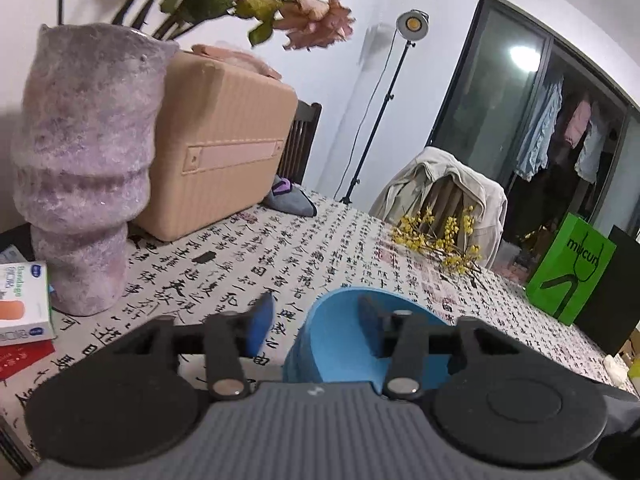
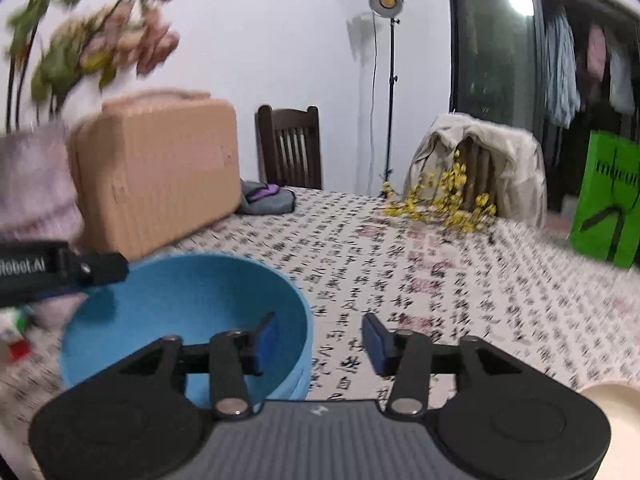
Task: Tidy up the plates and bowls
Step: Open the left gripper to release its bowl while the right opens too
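1. Low over the table (image 1: 360, 240), the left gripper (image 1: 316, 320) has its jaws spread, one blue pad outside the blue bowl (image 1: 332, 344) and the other inside, straddling the bowl's rim without pinching it
2. Likewise the right gripper (image 2: 320, 340) is spread wide, its left pad over the bowl's (image 2: 180, 312) interior, its right pad above the calligraphy tablecloth (image 2: 440, 280); it grips nothing
3. Sitting on the cloth, the bowl is near the purple vase (image 1: 80, 168) and tan suitcase (image 1: 224, 152)
4. At the right view's lower edge a cream dish (image 2: 616, 412) shows partly
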The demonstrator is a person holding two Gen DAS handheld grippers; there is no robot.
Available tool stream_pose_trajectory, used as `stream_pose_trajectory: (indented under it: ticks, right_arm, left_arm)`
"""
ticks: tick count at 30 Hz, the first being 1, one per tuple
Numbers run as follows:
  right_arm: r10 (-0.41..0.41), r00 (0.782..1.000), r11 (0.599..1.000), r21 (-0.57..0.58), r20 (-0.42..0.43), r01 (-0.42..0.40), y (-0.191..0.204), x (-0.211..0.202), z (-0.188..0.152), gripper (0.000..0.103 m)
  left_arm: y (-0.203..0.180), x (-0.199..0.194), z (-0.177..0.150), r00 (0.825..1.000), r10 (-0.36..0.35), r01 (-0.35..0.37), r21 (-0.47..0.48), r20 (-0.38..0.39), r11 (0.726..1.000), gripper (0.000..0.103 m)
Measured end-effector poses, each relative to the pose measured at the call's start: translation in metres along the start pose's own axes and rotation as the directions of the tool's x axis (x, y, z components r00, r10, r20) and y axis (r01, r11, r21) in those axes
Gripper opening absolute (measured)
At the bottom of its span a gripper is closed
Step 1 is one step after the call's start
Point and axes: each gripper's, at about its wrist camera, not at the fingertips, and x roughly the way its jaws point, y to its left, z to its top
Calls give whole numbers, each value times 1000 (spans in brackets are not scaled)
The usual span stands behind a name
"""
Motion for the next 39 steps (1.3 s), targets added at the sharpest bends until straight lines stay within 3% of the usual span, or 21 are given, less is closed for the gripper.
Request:
stream_pose_trajectory:
  ticks: [1, 3, 5, 6, 10, 17, 28, 39]
  right_arm:
    - [22, 1000, 1000, 12, 1, -22, -4, -3, 0, 68]
    - [66, 998, 997, 28, 5, -66, -12, -12, -2, 91]
    - [108, 994, 993, 46, 9, -108, -19, -20, -5, 103]
    - [126, 992, 990, 57, 5, -127, -22, -23, -6, 103]
    - [151, 988, 986, 82, -32, -148, -30, -27, -10, 103]
    - [150, 988, 987, 59, -47, -148, -34, -36, -11, 103]
    - [184, 977, 981, 83, -108, -175, -43, -21, -2, 103]
    - [260, 933, 953, 221, -249, -207, -51, 20, -2, 103]
  left_arm:
    - [2, -2, 1, 1000, -6, 6, 1, 5, 1000, 59]
    - [5, -10, 0, 1000, -14, 14, -4, 9, 1000, 91]
    - [7, -19, -1, 999, -43, 43, -6, 28, 999, 101]
    - [8, -25, -1, 997, -67, 67, 4, 33, 998, 103]
    - [8, -37, -3, 993, -109, 108, 31, 38, 994, 103]
    - [18, -41, -10, 994, -110, 109, 45, 18, 993, 103]
    - [25, -24, -1, 992, -121, 121, -10, -34, 993, 103]
    - [32, 11, -3, 972, -168, 161, -55, -166, 985, 103]
